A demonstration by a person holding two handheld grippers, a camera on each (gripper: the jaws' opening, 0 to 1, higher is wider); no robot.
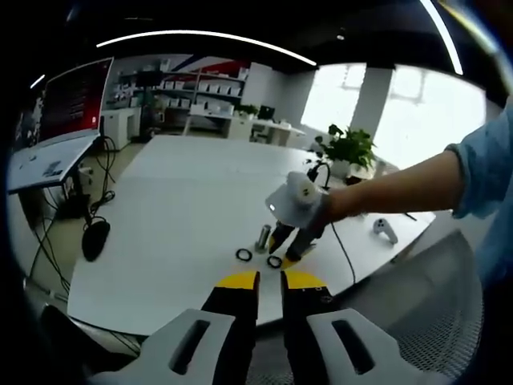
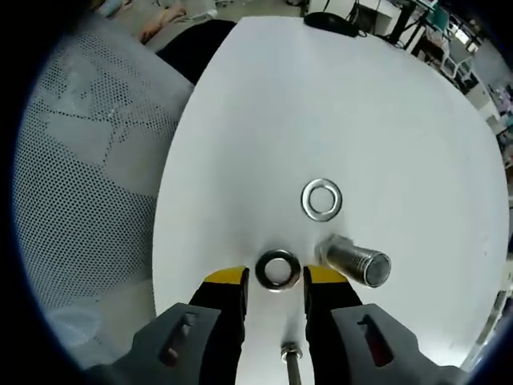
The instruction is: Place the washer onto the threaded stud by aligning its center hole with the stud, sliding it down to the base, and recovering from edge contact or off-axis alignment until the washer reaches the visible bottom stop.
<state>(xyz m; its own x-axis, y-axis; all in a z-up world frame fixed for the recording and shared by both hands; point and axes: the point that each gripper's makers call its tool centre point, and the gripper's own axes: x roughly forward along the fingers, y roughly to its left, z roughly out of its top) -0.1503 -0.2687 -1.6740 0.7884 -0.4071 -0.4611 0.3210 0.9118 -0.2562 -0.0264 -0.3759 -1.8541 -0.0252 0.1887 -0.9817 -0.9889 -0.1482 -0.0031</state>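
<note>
Left gripper view: the left gripper rises from the bottom edge, its yellow-tipped jaws close together with only a narrow slit between them and nothing held. Beyond it lies a white table, on which the right gripper, held by a person's hand in a blue sleeve, reaches down to the surface. Just beside its tips stands the threaded stud, upright on its head, with one washer lying flat near its base and a second washer at the gripper's tips. A potted plant, a black mouse and a monitor occupy the table's far parts; a mesh chair back shows at lower right.

Right gripper view: the right gripper points down at the table, jaws parted. The second washer lies flat between the yellow tips; whether the jaws touch it cannot be told. The stud stands just beside the right jaw, and the other washer lies flat beyond, apart from both. Neither washer is on the stud.
</note>
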